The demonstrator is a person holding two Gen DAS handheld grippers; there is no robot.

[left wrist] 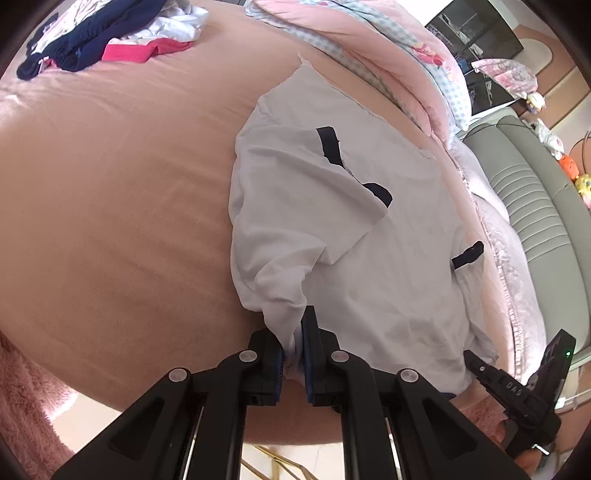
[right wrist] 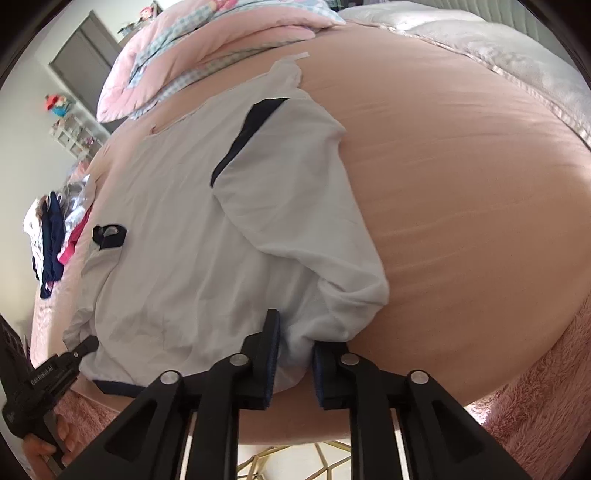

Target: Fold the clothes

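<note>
Your white shirt [left wrist: 369, 236] with navy trim lies spread on the pink bed [left wrist: 110, 221], near the edge closest to you, with one side and its navy-cuffed sleeve [left wrist: 354, 199] turned in over the body. The opposite sleeve, marked by its navy cuff [left wrist: 468, 254], lies out toward the other side. So I'd judge the shirt partly folded: one side is in, the other side and the lengthwise folds are left, as far as these views show. A heap of other clothes [left wrist: 110, 33], navy, white and bright pink, sits well apart on the far part of the bed, and none of it looks folded.

Your left claw [left wrist: 293, 354] is clamped on a bunched bit of the shirt's near hem, white cloth squeezed between the blue pads. Your right claw [right wrist: 291, 354] has the hem's other bunched corner between its pads too, but they stand a little wider apart around it, so the grip looks looser. Both tools are held low at the bed's near edge, pointing across the shirt toward the pink quilt [left wrist: 388, 70], with each one showing at the rim of the other's view. A hand [right wrist: 44, 443] grips the left tool's handle.
</note>
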